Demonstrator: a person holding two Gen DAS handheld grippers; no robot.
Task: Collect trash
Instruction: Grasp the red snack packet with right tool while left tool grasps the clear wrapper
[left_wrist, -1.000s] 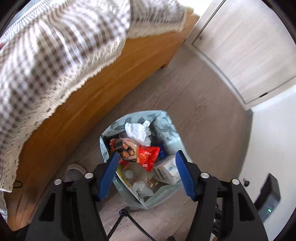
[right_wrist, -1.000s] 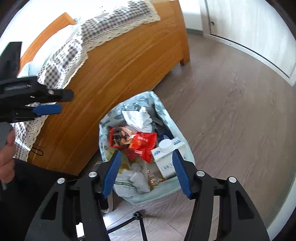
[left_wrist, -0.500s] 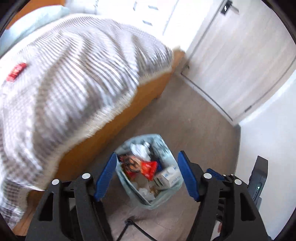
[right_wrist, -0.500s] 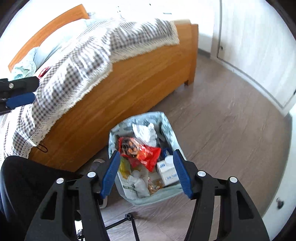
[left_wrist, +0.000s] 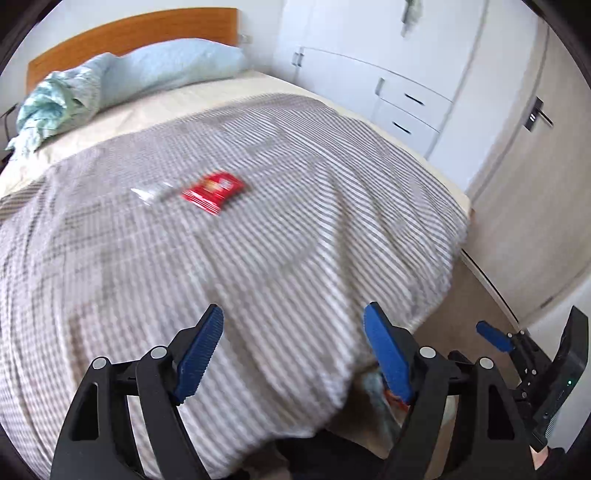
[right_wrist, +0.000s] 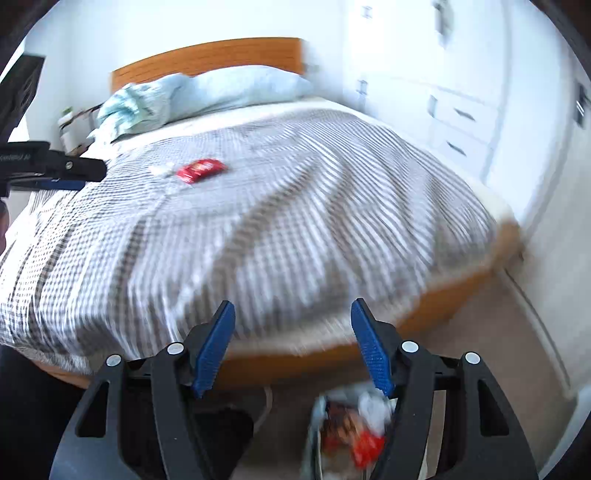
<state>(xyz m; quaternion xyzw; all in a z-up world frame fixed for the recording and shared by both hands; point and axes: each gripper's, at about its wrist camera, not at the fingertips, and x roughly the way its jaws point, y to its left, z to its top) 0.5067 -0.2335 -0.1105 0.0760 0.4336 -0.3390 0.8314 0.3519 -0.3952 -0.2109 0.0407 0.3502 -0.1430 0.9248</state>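
A red wrapper (left_wrist: 213, 190) (right_wrist: 200, 170) lies on the checked blanket in the middle of the bed, with a small clear plastic scrap (left_wrist: 153, 192) (right_wrist: 161, 170) just left of it. My left gripper (left_wrist: 293, 345) hovers over the near part of the bed, jaws opening, nothing between them. My right gripper (right_wrist: 292, 341) is raised over the bed's near edge, jaws opening and empty too. The trash bag (right_wrist: 349, 435), full of wrappers and paper, stands on the floor below the right gripper; only a sliver of the trash bag (left_wrist: 373, 384) shows in the left wrist view.
The bed (left_wrist: 332, 192) has a wooden headboard (left_wrist: 133, 33), a pale blue pillow (left_wrist: 170, 70) and a crumpled teal cloth (left_wrist: 55, 107). White drawers (left_wrist: 410, 110) and a door (left_wrist: 535, 184) line the right. Wood floor (right_wrist: 517, 350) runs beside the bed.
Both grippers rose from over the trash bag and swung up toward the bed top. The bag slid to the bottom of both views, and the red wrapper came into sight. Both jaws widened.
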